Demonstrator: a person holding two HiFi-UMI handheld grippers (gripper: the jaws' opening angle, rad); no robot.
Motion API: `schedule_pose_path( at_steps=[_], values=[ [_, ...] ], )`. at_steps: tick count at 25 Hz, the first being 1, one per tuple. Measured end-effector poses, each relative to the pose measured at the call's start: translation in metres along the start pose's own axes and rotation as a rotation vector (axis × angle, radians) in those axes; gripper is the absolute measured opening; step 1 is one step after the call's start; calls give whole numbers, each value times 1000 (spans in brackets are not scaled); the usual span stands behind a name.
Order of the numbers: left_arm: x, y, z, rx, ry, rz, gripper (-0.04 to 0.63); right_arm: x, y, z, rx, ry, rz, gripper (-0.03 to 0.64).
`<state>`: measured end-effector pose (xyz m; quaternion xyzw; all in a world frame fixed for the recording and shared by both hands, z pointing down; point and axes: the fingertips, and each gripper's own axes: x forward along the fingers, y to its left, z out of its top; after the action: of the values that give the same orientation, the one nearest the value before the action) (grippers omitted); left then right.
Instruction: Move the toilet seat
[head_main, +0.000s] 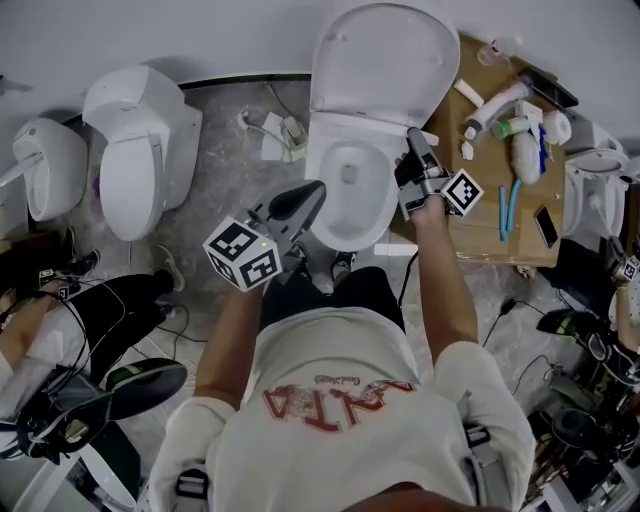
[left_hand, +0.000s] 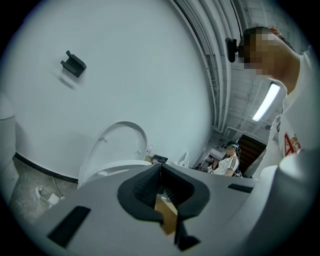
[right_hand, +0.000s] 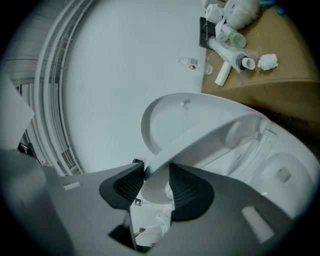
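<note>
White toilet seat (right_hand: 210, 134) raised at slant, not flat, not fully up; near rim clamped between pads of my right gripper (right_hand: 156, 174).

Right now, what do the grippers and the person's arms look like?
Both the left gripper and right gripper have grey bodies, black ribbed pads and a white cube with black square markers. The person wears a white short-sleeved T-shirt with red print.
</note>
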<state>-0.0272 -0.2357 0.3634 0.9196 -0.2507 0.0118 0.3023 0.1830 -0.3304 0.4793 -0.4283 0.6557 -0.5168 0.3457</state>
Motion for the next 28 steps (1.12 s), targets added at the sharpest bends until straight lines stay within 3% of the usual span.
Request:
schedule_pose_path(
  at_steps=[8,28],
  values=[
    [17,7,2,-11,2,12,11,25,1,20,55,-7,4,156],
    [42,24,23,1,-15,41,11,83,0,68,81,-39,3,160]
  ],
)
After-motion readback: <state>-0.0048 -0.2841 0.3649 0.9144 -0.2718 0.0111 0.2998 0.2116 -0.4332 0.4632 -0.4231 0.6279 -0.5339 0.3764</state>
